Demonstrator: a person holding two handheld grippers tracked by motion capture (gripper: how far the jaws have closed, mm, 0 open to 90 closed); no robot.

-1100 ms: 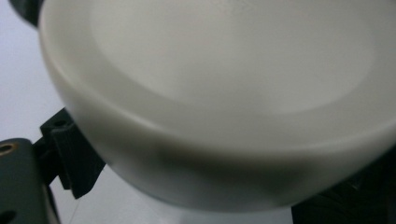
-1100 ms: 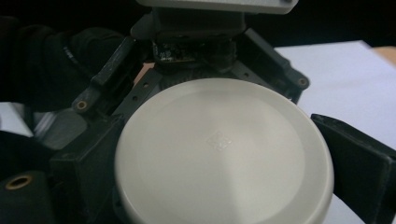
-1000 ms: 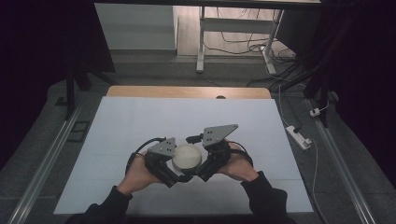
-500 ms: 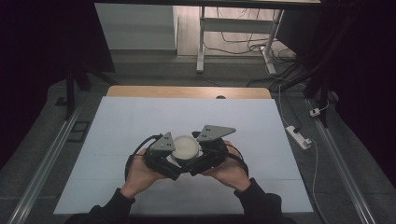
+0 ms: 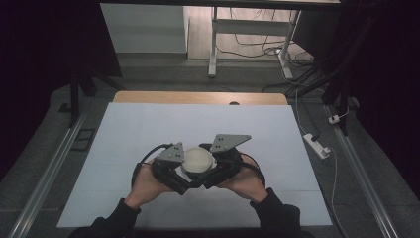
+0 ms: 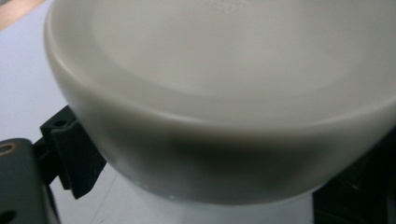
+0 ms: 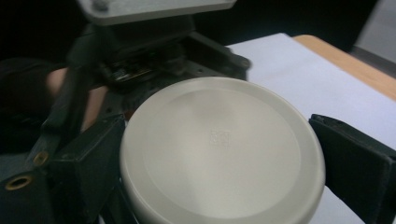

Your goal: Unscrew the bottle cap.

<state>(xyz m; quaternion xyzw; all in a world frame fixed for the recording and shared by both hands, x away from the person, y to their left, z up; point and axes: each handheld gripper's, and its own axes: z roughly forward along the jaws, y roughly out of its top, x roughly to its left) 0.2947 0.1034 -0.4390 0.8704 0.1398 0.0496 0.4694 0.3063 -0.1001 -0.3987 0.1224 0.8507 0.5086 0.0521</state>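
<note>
Showing from the high view: left gripper (image 5: 174, 171) and right gripper (image 5: 224, 166) are meeting around a round cream lid (image 5: 197, 160) near the white mat's (image 5: 148, 124) front-middle.
Open room: bare mat is spreading wide to both sides and ahead; wooden table edge (image 5: 198, 97) is lying beyond.
Left gripper view: lid (image 6: 224, 93) is sitting between the jaws; I cannot tell if they are clamping it.
Right gripper view: jaws are standing either side of lid (image 7: 219, 149), touching its rim; left gripper (image 7: 140, 56) is crowding behind.

A white-topped table (image 5: 148, 129) with a wooden far edge stands on grey floor (image 5: 163, 74), dark surroundings, cables (image 5: 257, 44) beyond.
</note>
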